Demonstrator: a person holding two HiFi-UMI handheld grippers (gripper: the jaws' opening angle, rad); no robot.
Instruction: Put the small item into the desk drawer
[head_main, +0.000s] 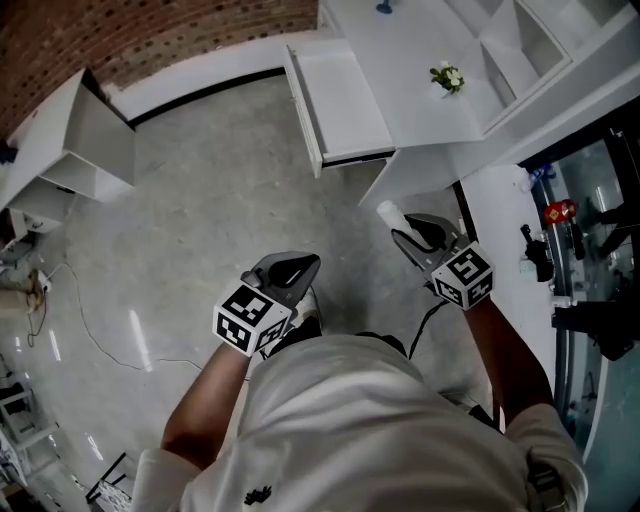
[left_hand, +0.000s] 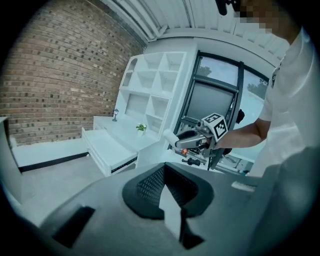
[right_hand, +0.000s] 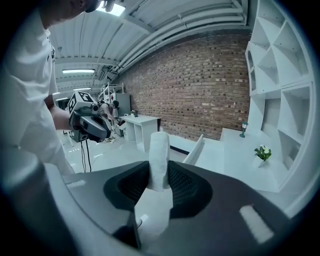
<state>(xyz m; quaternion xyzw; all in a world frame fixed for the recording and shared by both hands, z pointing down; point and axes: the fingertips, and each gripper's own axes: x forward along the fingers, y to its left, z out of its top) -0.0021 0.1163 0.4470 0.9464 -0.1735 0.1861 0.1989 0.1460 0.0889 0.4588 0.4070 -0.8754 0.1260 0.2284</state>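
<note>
The small item (head_main: 388, 212) is a white cylinder, and my right gripper (head_main: 402, 226) is shut on it with its end sticking out past the fingertips. In the right gripper view the item (right_hand: 160, 155) stands upright between the jaws of the right gripper (right_hand: 159, 172). The desk drawer (head_main: 345, 95) is pulled out of the white desk (head_main: 420, 60), ahead of both grippers and some way off; its white tray (left_hand: 107, 147) looks bare. My left gripper (head_main: 305, 268) hangs over the floor, with a narrow gap and nothing between its jaws (left_hand: 169, 200).
A small potted plant (head_main: 447, 77) stands on the desk top, with white shelving (head_main: 530, 40) behind it. A white open-sided cabinet (head_main: 80, 140) is at the far left. A thin cable (head_main: 85, 325) trails over the grey floor. Dark equipment (head_main: 575, 250) lines the right side.
</note>
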